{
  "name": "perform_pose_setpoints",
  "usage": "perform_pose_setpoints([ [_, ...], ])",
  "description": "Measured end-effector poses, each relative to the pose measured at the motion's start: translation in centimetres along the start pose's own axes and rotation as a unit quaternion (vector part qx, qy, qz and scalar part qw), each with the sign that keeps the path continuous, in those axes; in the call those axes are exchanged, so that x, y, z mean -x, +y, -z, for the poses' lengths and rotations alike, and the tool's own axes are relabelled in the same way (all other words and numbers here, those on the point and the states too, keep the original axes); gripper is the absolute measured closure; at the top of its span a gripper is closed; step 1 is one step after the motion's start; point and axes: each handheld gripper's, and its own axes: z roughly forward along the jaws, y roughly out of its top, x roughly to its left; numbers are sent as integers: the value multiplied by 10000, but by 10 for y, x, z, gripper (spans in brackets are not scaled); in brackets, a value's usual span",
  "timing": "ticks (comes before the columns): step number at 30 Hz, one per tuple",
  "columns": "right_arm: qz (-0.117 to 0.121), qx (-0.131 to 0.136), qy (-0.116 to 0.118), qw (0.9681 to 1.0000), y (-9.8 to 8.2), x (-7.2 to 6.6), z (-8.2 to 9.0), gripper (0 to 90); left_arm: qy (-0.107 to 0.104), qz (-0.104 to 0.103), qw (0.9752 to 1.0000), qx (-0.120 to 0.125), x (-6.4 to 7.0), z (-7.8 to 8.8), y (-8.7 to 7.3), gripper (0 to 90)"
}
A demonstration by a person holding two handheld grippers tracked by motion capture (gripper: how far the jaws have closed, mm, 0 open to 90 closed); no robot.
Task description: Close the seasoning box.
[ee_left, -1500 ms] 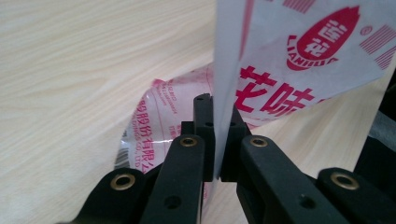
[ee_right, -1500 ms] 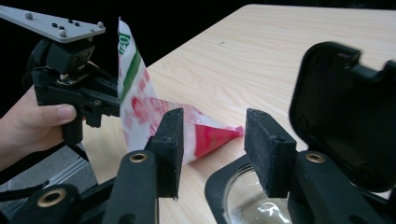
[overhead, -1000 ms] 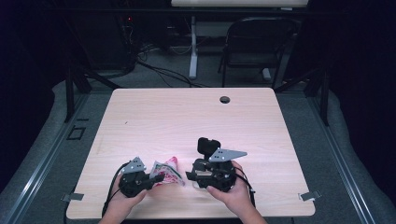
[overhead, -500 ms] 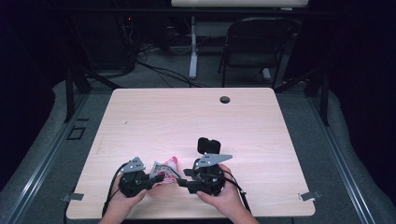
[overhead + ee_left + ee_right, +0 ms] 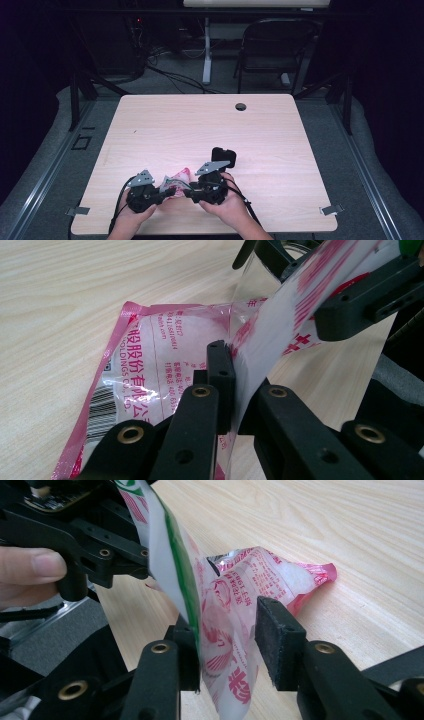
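Pink-and-white plastic packet (image 5: 176, 181) held up between 2 grippers at the table's (image 5: 200, 130) near edge.

The left gripper (image 5: 235, 385) is clamped tight on the packet's edge. The right gripper (image 5: 227, 630) straddles the film: its jaws have just been closing, 1 pad against it, the other just apart. The packet's far end rests on the table.

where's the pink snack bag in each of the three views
High view: pink snack bag lies near the table's front edge, between the left gripper and right gripper.
Left gripper view: bag runs from centre-left up to top right.
Right gripper view: bag at centre.
Shared landmark: the light wood table.
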Motion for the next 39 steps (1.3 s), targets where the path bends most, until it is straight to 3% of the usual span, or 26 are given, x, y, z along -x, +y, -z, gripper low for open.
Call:
perform_pose_setpoints([
  [10,-25,-208,-18,9998,2,2,-6,680,-23,0,10000,-17,1,-1,-1,888],
  [16,-43,-332,8,9994,2,2,-6,836,-41,-13,10000,4,2,-2,-2,881],
  [21,-8,-417,34,9991,2,2,-6,883,-58,-27,10000,-6,2,-2,-2,873],
  [33,37,-314,176,9993,1,4,-6,900,56,-158,9999,32,2,-1,-3,816],
  [39,67,-140,221,9996,1,5,-4,900,175,-281,9994,124,0,2,-4,684],
])
